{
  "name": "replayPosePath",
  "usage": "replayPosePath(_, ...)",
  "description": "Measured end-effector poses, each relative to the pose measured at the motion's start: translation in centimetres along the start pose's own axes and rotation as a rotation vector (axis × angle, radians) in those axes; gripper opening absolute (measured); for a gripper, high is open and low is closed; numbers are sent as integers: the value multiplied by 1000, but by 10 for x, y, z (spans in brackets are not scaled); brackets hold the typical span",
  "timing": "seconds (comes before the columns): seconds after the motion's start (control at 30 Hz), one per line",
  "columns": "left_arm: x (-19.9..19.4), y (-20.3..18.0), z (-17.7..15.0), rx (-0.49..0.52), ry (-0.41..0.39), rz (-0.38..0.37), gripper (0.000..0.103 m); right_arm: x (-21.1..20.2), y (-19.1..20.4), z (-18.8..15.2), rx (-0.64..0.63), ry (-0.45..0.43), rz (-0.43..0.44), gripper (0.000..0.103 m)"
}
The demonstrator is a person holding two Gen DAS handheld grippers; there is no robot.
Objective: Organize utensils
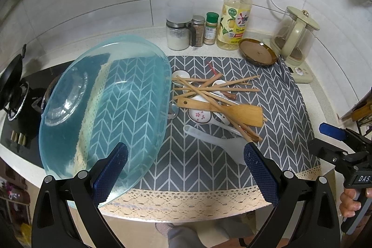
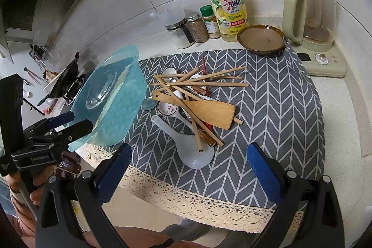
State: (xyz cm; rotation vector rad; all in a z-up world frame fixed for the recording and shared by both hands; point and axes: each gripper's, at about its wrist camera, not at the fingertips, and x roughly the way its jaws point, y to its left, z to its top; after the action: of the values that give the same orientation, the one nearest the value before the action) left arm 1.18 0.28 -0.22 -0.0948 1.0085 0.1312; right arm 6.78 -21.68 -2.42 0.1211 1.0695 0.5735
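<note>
Our left gripper point(image 1: 186, 166) and right gripper point(image 2: 189, 170) are hovering with jaws wide, holding nothing. We are judging sorting barely begun; next calls for picking the rice paddle point(image 2: 193, 150) from the pile.

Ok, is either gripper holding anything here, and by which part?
Nothing is clamped. The right gripper is open and empty; the left gripper is wide open too, with one finger overlapping the near rim of the tilted blue bowl.

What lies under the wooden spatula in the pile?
Under the wooden spatula lie a flowered spoon, chopsticks and other white spoons; whatever is deeper in the pile is covered.
</note>
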Motion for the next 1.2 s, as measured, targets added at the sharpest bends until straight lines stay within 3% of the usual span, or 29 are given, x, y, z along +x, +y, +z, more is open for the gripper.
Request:
replayPosePath(0.53, -3, 14, -4, 32, 4, -46, 99, 2, 9, 2, -27, 6, -12, 96)
replayPosePath(0.7, -16, 17, -5, 66, -19, -82, 99, -1, 14, 4, -23, -27, -57, 96)
replayPosePath(0.9, -46, -24, -12, 257, -84, -124, 99, -33, 5, 11, -37, -247, -135, 96)
replayPosePath(1.1, -14, -71, -14, 255, -31, -233, 99, -34, -36, 35, -16, -281, -103, 96)
replayPosePath(1.2, 18, -95, -15, 201, -22, -219, 99, -14, -63, 52, -77, -264, -85, 96)
